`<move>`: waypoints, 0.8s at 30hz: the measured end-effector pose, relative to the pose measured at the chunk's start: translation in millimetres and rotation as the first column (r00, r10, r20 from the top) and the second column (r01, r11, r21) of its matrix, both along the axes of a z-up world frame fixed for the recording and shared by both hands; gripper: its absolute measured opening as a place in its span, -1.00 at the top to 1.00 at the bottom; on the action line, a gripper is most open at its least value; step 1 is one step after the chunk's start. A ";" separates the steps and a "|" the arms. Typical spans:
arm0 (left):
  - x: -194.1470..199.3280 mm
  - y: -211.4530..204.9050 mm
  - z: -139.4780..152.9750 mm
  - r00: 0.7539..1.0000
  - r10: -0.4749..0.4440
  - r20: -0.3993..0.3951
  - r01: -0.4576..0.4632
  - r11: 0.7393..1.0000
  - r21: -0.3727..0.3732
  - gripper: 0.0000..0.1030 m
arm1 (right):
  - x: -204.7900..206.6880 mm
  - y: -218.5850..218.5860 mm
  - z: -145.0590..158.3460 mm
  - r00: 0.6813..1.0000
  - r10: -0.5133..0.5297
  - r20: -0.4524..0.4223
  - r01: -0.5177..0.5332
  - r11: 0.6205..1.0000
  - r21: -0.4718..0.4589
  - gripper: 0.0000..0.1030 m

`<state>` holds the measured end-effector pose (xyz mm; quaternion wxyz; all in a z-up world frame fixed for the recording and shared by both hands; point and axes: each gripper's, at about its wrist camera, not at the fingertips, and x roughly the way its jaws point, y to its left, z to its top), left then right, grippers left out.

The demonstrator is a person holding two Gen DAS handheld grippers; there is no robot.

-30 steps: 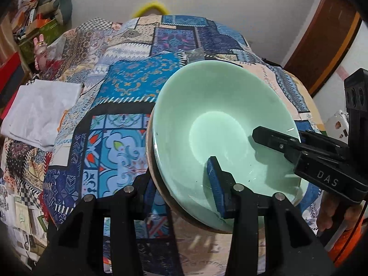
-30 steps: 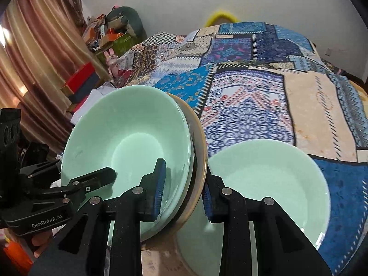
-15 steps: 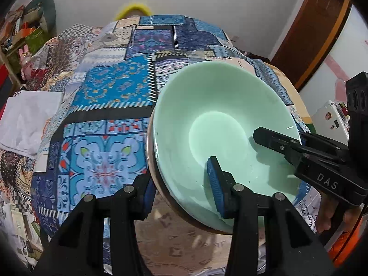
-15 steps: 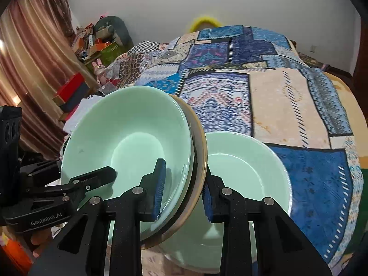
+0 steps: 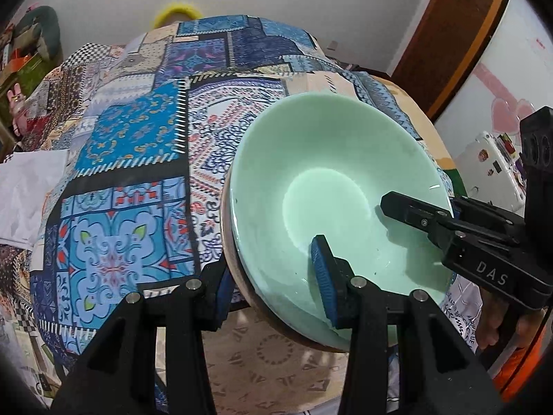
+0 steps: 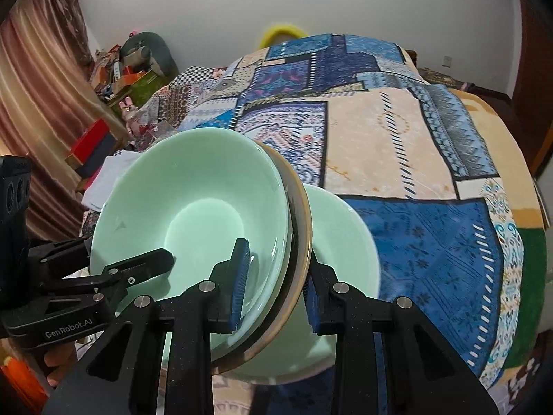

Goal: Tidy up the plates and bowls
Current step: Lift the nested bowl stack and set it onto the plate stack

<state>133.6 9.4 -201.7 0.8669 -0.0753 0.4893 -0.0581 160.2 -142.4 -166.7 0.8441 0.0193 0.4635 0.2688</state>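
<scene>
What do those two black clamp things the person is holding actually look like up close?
Both are matte black plastic. Each left gripper and right gripper finger is angular, with silver screw heads and a ribbed blue pad on its inner face. White lettering marks them: "DAS" on the right one's side, "GenRobot.AI" on the left one's. A boxy black block with round lenses stands on each. No cables show.

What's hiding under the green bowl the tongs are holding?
A brown dish sits right beneath the held green bowl. Below them another green bowl rests on the quilt; its near side is covered.
</scene>
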 end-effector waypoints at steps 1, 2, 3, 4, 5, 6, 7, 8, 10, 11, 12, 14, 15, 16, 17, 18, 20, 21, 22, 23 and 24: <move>1.3 -2.3 -1.1 1.000 -0.004 -0.003 0.004 1.000 0.000 0.17 | 0.2 -3.0 -1.3 1.000 -0.005 -0.004 0.005 1.000 0.000 0.49; 2.6 -4.0 -2.3 1.000 -0.008 -0.006 0.008 1.000 0.000 0.17 | 0.5 -5.4 -2.4 1.000 -0.009 -0.006 0.009 1.000 0.000 0.49; 4.0 -6.0 -3.7 1.000 -0.011 -0.010 0.011 1.000 0.000 0.17 | 0.9 -7.2 -3.3 1.000 -0.011 -0.008 0.011 1.000 -0.001 0.49; 4.7 -7.3 -4.7 1.000 -0.014 -0.012 0.014 1.000 0.001 0.17 | 1.3 -9.2 -4.5 1.000 -0.015 -0.011 0.015 1.000 -0.002 0.49; 5.9 -9.5 -6.1 1.000 -0.017 -0.015 0.017 1.000 0.002 0.17 | 1.5 -10.1 -5.1 1.000 -0.017 -0.013 0.017 1.000 -0.002 0.49; 7.1 -11.3 -7.2 1.000 -0.020 -0.018 0.020 1.000 0.002 0.17 | 1.9 -11.8 -6.2 1.000 -0.020 -0.016 0.020 1.000 -0.002 0.49; 8.5 -12.4 -8.5 1.000 -0.021 -0.022 0.021 1.000 0.001 0.17 | 1.5 -12.4 -6.8 1.000 -0.023 -0.018 0.023 1.000 -0.002 0.49; 9.8 -12.7 -9.6 0.999 -0.022 -0.026 0.022 1.000 0.000 0.17 | 2.2 -13.6 -8.2 0.999 -0.026 -0.021 0.026 1.000 -0.003 0.49; 12.5 -13.8 -12.8 0.999 -0.022 -0.033 0.022 1.000 -0.001 0.17 | 3.5 -15.2 -10.3 0.999 -0.030 -0.028 0.030 1.000 -0.001 0.49; 13.4 -14.2 -13.9 0.999 -0.022 -0.035 0.022 1.000 -0.001 0.17 | 4.2 -15.5 -11.4 0.999 -0.031 -0.031 0.031 1.000 -0.001 0.49; 14.8 -14.2 -15.5 0.999 -0.021 -0.039 0.021 1.000 -0.001 0.17 | 5.3 -15.8 -12.5 0.999 -0.032 -0.033 0.032 0.999 0.000 0.49; 17.4 -13.7 -18.8 0.999 -0.019 -0.046 0.019 1.000 -0.002 0.17 | 7.2 -16.3 -15.4 0.999 -0.035 -0.041 0.035 0.999 0.004 0.49; 18.8 -13.4 -20.4 0.999 -0.018 -0.050 0.018 1.000 -0.002 0.17 | 7.8 -16.3 -16.7 0.998 -0.035 -0.044 0.035 0.999 0.004 0.49; 20.1 -13.0 -22.5 0.998 -0.016 -0.056 0.016 1.000 -0.002 0.17 | 8.2 -16.4 -18.3 0.998 -0.036 -0.048 0.036 0.999 0.005 0.49; 21.2 -12.6 -24.6 0.998 -0.014 -0.059 0.014 1.000 -0.003 0.17 | 9.2 -16.3 -20.5 0.998 -0.037 -0.054 0.037 0.999 0.006 0.49; 21.9 -12.5 -24.7 0.998 -0.012 -0.057 0.012 1.000 -0.002 0.17 | 9.5 -15.7 -22.2 0.997 -0.039 -0.060 0.039 0.999 0.008 0.49; 23.2 -13.0 -23.2 0.999 -0.010 -0.051 0.010 1.000 0.004 0.17 | 10.2 -17.3 -25.2 0.997 -0.045 -0.068 0.047 0.999 0.023 0.49; 24.3 -12.7 -23.3 0.999 -0.007 -0.052 0.007 1.000 0.001 0.17 | 10.7 -18.2 -26.3 0.996 -0.047 -0.073 0.050 0.998 0.030 0.49; 25.0 -11.6 -23.9 0.998 -0.004 -0.056 0.004 1.000 -0.007 0.17 | 11.8 -18.5 -27.6 0.996 -0.050 -0.081 0.053 0.998 0.036 0.48; 25.3 -11.2 -24.1 0.998 -0.002 -0.056 0.001 1.000 -0.012 0.17 | 12.9 -19.4 -29.0 0.995 -0.052 -0.090 0.057 0.997 0.043 0.48; 24.8 -11.3 -24.3 0.999 -0.001 -0.053 0.000 1.000 -0.011 0.17 | 13.2 -20.3 -29.8 0.994 -0.053 -0.092 0.057 0.997 0.050 0.47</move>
